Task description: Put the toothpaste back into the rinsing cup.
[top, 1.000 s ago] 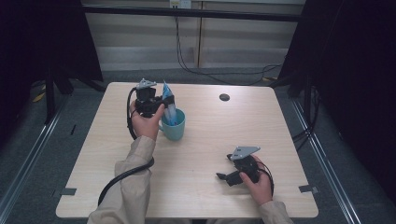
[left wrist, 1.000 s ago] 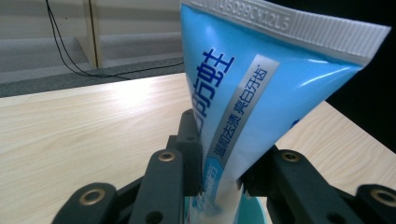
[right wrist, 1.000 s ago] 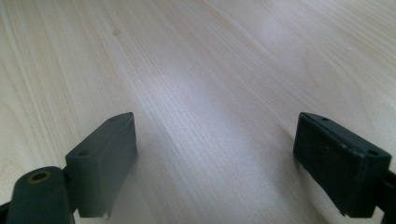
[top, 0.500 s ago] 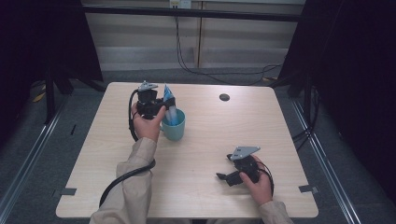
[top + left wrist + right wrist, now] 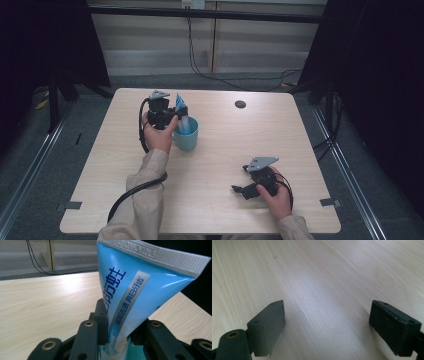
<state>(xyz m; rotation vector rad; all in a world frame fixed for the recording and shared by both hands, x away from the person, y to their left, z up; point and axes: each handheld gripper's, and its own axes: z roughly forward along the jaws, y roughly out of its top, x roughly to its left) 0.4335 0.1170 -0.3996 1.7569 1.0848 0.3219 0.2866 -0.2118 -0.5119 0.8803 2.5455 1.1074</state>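
Note:
A blue toothpaste tube (image 5: 181, 111) stands crimped end up in a teal cup (image 5: 187, 141) on the pale wooden table (image 5: 225, 135), left of centre. My left gripper (image 5: 176, 117) is beside the cup's rim, held from the near side. In the left gripper view the tube (image 5: 130, 285) rises between the black jaws, which press on its lower part; my left gripper (image 5: 120, 328) is shut on it, and a bit of the teal cup (image 5: 136, 350) shows below. My right gripper (image 5: 241, 179) rests low near the front right, pointing left. Its jaws stand wide apart over bare wood, so my right gripper (image 5: 327, 322) is open.
A small dark round disc (image 5: 240, 104) lies on the table at the back right. The left gripper's black cable (image 5: 134, 192) loops off the front edge by the sleeve. Dark curtains and metal rails flank the table on both sides.
My left hand and gripper have shifted slightly to the right with the tube still in the cup. The right gripper has stayed where it was.

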